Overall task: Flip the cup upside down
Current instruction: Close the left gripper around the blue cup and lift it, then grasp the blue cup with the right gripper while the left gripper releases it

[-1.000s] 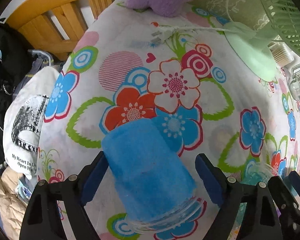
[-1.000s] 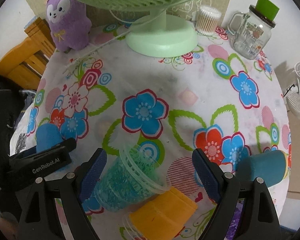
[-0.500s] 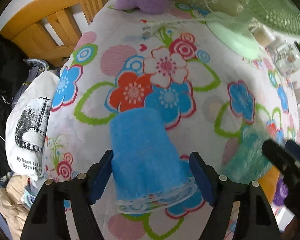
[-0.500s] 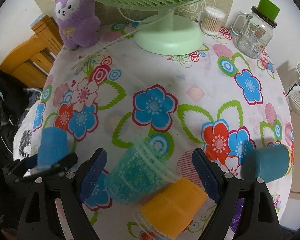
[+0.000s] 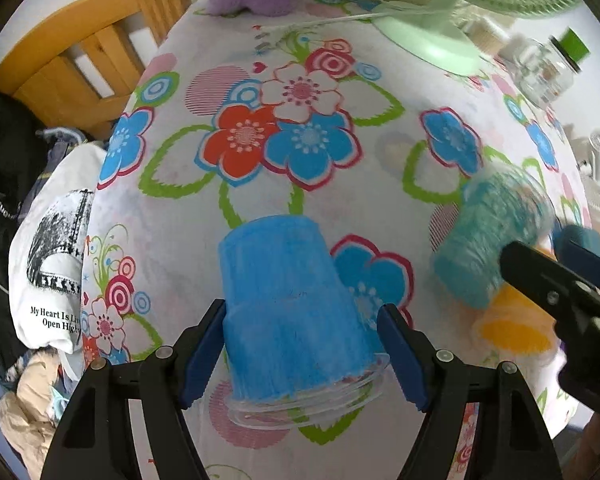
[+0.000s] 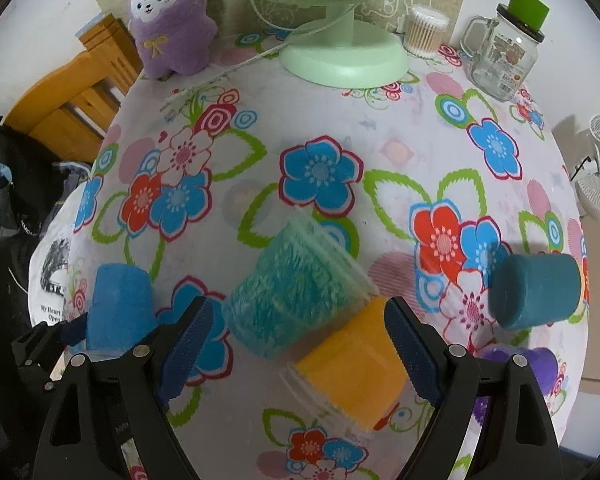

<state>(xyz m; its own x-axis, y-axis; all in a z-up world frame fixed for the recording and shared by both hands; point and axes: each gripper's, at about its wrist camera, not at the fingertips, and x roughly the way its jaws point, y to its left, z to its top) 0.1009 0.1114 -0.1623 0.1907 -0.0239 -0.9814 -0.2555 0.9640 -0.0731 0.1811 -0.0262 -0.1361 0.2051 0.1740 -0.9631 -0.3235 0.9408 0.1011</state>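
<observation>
A blue fuzzy cup with a clear rim is held between my left gripper's pads, base pointing away and rim toward the camera; it also shows in the right wrist view. My right gripper is open above a teal cup lying tilted on its side and an orange cup lying beside it. Both show in the left wrist view, the teal cup blurred and the orange cup under the right gripper's fingers.
A dark teal cup lies on its side at the right, a purple cup near it. A green fan base, purple plush toy, glass jar and cotton swab box stand at the back. A wooden chair is left.
My left gripper has closed on the blue cup and tipped it from lying toward base-up. My right gripper has drawn back and up; the teal cup has shifted.
</observation>
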